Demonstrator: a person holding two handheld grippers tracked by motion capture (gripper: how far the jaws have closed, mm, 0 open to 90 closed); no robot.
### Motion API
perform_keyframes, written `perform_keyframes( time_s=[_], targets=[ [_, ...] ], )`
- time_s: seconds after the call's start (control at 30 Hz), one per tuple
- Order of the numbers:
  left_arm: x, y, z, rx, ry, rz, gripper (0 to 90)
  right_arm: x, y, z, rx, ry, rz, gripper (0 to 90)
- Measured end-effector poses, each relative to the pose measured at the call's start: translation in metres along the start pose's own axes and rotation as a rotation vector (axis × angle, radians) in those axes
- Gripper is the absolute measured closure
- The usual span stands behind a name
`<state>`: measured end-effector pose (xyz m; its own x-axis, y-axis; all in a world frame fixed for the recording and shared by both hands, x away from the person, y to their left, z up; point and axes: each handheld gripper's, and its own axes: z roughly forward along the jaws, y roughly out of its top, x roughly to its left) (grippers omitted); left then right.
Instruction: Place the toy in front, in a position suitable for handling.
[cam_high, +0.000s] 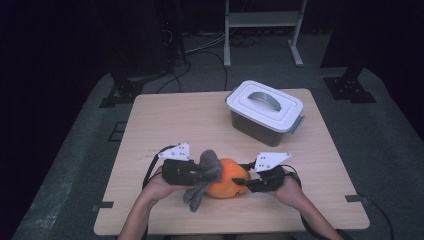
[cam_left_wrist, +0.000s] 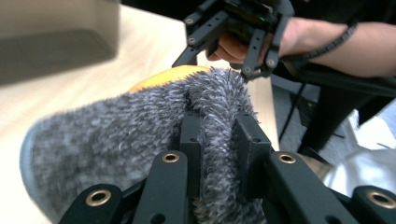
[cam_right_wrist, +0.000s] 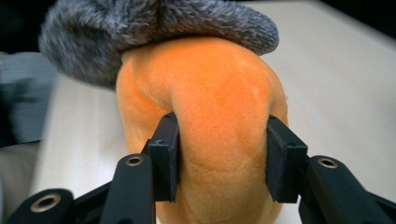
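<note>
**Both grippers on the plush toy, near edge of table**

High view. Your left gripper (cam_high: 192, 172) and right gripper (cam_high: 250, 182) face each other at the near middle of the table (cam_high: 165, 115), with the orange plush (cam_high: 226, 177) lying between them. A grey fuzzy cloth (cam_high: 207, 172) is draped over the plush's left side, one end hanging down toward you. A lidded box (cam_high: 265, 112), white lid with a grey handle, stands at the far right, well apart from the plush. Both your hands rest near the table's near edge.

Left gripper view. Your left gripper (cam_left_wrist: 219, 135) has its jaws drawn close together, clamped on a fold of the grey cloth (cam_left_wrist: 140, 126). A sliver of the orange plush (cam_left_wrist: 163, 77) shows just beyond the cloth. Farther off, your right gripper (cam_left_wrist: 224, 51) reaches the far side of the plush. The box appears as a blur at upper left.

Right gripper view. Your right gripper (cam_right_wrist: 222, 156) has its jaws part-way apart, pressed on either side of a rounded lobe of the orange plush (cam_right_wrist: 205, 93), whose fur bulges between the pads. The grey cloth (cam_right_wrist: 154, 23) lies over the top of the plush, touching it. Bare table (cam_right_wrist: 345, 84) runs off to the right.
</note>
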<state>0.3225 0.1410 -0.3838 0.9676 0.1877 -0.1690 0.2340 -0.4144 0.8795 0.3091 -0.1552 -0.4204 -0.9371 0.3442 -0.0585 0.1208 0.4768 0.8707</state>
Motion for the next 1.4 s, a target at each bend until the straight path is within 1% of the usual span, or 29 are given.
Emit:
perform_keyframes(
  time_s=[0.03, 0.07, 0.1, 0.13, 0.17, 0.2, 0.23, 0.27, 0.3, 0.33, 0.4, 0.43, 0.5, 0.53, 0.6, 0.63, 0.7, 0.77, 0.83, 0.87, 0.93, 1.0, 1.07, 1.13, 1.17, 1.23, 1.3, 1.33, 1.4],
  targets=[
    [0.001, 0.002, 0.000, -0.010, 0.011, 0.000, 74.7, 0.000, 0.001, -0.002, -0.013, -0.028, -0.010, 52.9],
    [0.003, 0.003, 0.002, -0.014, 0.016, -0.003, 74.7, 0.000, 0.002, -0.002, -0.021, -0.046, -0.015, 52.4],
    [0.004, 0.001, 0.006, 0.004, 0.025, 0.000, 74.7, -0.002, 0.001, -0.002, -0.017, -0.035, -0.006, 51.6],
    [0.004, -0.001, 0.010, 0.025, 0.032, -0.003, 74.7, -0.003, -0.003, 0.000, 0.000, -0.014, 0.002, 49.3],
    [0.004, -0.004, 0.014, 0.037, 0.028, -0.006, 74.8, -0.003, -0.007, 0.003, 0.017, 0.001, 0.014, 44.4],
    [0.004, -0.008, 0.018, 0.039, 0.018, -0.016, 74.9, -0.004, -0.010, 0.005, 0.022, 0.009, 0.024, 39.3],
    [0.004, -0.011, 0.021, 0.037, 0.008, -0.024, 75.0, -0.005, -0.012, 0.005, 0.026, 0.022, 0.045, 33.6],
    [0.003, -0.013, 0.024, 0.041, -0.002, -0.027, 75.1, -0.006, -0.013, 0.004, 0.031, 0.024, 0.050, 29.2],
    [0.002, -0.013, 0.025, 0.048, -0.010, -0.021, 75.3, -0.006, -0.011, 0.002, 0.039, 0.025, 0.050, 24.7],
    [0.001, -0.013, 0.025, 0.052, -0.013, -0.016, 75.4, -0.006, -0.010, 0.000, 0.037, 0.028, 0.051, 21.8],
    [-0.003, -0.011, 0.028, 0.065, -0.031, -0.006, 75.4, -0.006, -0.008, -0.001, 0.011, 0.048, 0.074, 20.8],
    [-0.004, -0.012, 0.030, 0.075, -0.045, -0.002, 75.3, -0.006, -0.008, 0.001, 0.013, 0.051, 0.072, 19.9],
    [-0.004, -0.013, 0.030, 0.077, -0.042, 0.000, 75.3, -0.005, -0.010, 0.005, 0.020, 0.063, 0.065, 21.6],
    [-0.003, -0.013, 0.028, 0.073, -0.036, 0.001, 75.3, -0.005, -0.011, 0.006, 0.019, 0.062, 0.069, 26.7],
    [-0.002, -0.012, 0.022, 0.068, -0.010, -0.001, 75.6, -0.004, -0.013, 0.006, 0.014, 0.055, 0.071, 33.4],
    [-0.001, -0.012, 0.018, 0.074, 0.008, 0.005, 75.7, -0.004, -0.013, 0.006, 0.016, 0.054, 0.070, 35.4],
    [0.002, -0.014, 0.012, 0.082, 0.037, 0.003, 75.6, -0.004, -0.012, 0.006, 0.016, 0.052, 0.072, 35.9],
    [0.006, -0.019, 0.006, 0.084, 0.051, -0.017, 75.6, -0.004, -0.013, 0.006, 0.013, 0.051, 0.075, 35.9],
    [0.008, -0.023, 0.000, 0.086, 0.077, -0.035, 75.6, -0.004, -0.013, 0.006, 0.014, 0.050, 0.076, 35.9],
    [0.009, -0.024, -0.001, 0.089, 0.083, -0.033, 75.6, -0.003, -0.013, 0.006, 0.014, 0.048, 0.077, 35.8],
    [0.009, -0.024, -0.002, 0.075, 0.077, -0.035, 75.6, -0.003, -0.012, 0.006, 0.016, 0.043, 0.082, 35.9],
    [0.005, -0.021, 0.002, 0.052, 0.052, -0.023, 75.6, 0.000, -0.011, 0.006, 0.022, 0.036, 0.082, 36.2],
    [0.002, -0.016, 0.006, 0.046, 0.040, -0.005, 75.6, 0.004, -0.009, 0.009, 0.022, 0.030, 0.078, 36.6],
    [-0.003, -0.009, 0.011, 0.028, 0.008, 0.015, 75.6, 0.008, -0.007, 0.011, 0.025, 0.028, 0.066, 36.8],
    [-0.006, -0.006, 0.014, 0.038, -0.001, 0.032, 75.6, 0.009, -0.006, 0.012, 0.028, 0.027, 0.060, 36.8],
    [-0.009, -0.005, 0.018, 0.069, 0.015, 0.049, 75.6, 0.012, -0.005, 0.015, 0.032, 0.026, 0.045, 36.9],
    [-0.006, -0.007, 0.017, 0.070, 0.020, 0.037, 75.6, 0.011, -0.005, 0.014, 0.032, 0.030, 0.045, 37.3],
    [-0.005, -0.009, 0.015, 0.079, 0.027, 0.034, 75.7, 0.010, -0.006, 0.014, 0.030, 0.031, 0.045, 37.9],
    [-0.002, -0.013, 0.011, 0.074, 0.028, 0.019, 75.7, 0.010, -0.006, 0.013, 0.031, 0.035, 0.041, 38.7]
  ],
)
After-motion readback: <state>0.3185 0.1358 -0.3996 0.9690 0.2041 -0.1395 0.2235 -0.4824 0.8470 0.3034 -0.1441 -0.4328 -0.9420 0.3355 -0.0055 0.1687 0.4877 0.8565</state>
